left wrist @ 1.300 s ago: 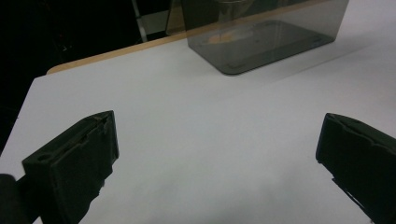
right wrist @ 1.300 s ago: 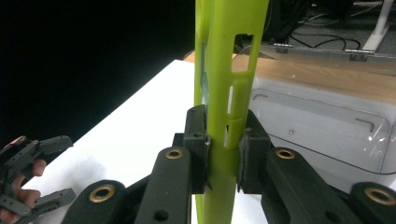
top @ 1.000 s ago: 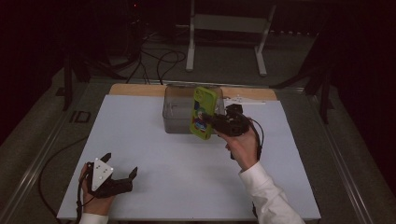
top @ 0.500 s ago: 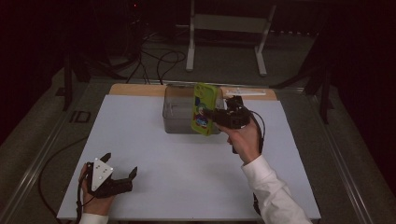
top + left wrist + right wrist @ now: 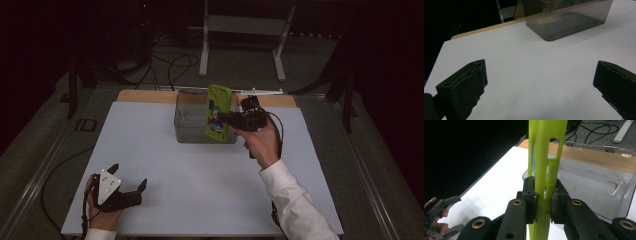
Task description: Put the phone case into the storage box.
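Your left gripper (image 5: 131,190) rests near you on the white table (image 5: 175,200), jaws spread wide on nothing, out of the way. Farther off, your right gripper (image 5: 227,120) clamps the lime-green plastic phone case (image 5: 218,113) by its edges, upright over the smoky clear plastic box (image 5: 192,122), apparently so it can drop straight in.

Green phone case (image 5: 219,113): lime plastic w/ cartoon print on its flat face, cut-out slots along the edge (image 5: 548,167). Stands upright on its long axis, edge-on toward the right, held off the table, pinched on both flat faces. Sits at the far-centre of the table, over the right end of the clear smoky box (image 5: 192,120), partly in front of it.
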### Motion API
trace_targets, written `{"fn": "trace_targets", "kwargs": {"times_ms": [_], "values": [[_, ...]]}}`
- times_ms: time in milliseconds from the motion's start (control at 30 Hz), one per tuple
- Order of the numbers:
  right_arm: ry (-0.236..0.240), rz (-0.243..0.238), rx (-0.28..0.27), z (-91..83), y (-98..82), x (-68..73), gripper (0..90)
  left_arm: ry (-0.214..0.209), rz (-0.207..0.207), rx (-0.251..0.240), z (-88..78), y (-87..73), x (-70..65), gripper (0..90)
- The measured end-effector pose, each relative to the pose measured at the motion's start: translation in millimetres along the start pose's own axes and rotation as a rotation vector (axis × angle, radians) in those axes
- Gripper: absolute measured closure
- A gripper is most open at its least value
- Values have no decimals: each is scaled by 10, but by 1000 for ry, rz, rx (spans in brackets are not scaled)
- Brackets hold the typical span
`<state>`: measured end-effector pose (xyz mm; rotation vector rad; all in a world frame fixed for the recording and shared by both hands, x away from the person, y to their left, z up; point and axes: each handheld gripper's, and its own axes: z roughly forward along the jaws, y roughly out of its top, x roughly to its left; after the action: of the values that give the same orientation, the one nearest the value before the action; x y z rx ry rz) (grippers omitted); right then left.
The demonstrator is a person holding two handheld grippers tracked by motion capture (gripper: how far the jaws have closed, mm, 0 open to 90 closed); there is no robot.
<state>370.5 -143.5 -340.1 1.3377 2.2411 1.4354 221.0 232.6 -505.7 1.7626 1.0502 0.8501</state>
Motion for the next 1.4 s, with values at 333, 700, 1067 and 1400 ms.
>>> {"fn": "trace_targets", "kwargs": {"times_ms": [333,700,1067,1400], "values": [[-11,6,23,5,137,-56,778,5,-2,-5,-3,0,2,0],[-36,30,49,55,218,-133,778,6,-3,-8,-6,1,4,0],[-70,42,84,142,267,-178,778,5,-6,-7,-11,2,7,0],[-93,51,109,200,329,-202,778,7,-6,-9,-12,2,9,0]]}}
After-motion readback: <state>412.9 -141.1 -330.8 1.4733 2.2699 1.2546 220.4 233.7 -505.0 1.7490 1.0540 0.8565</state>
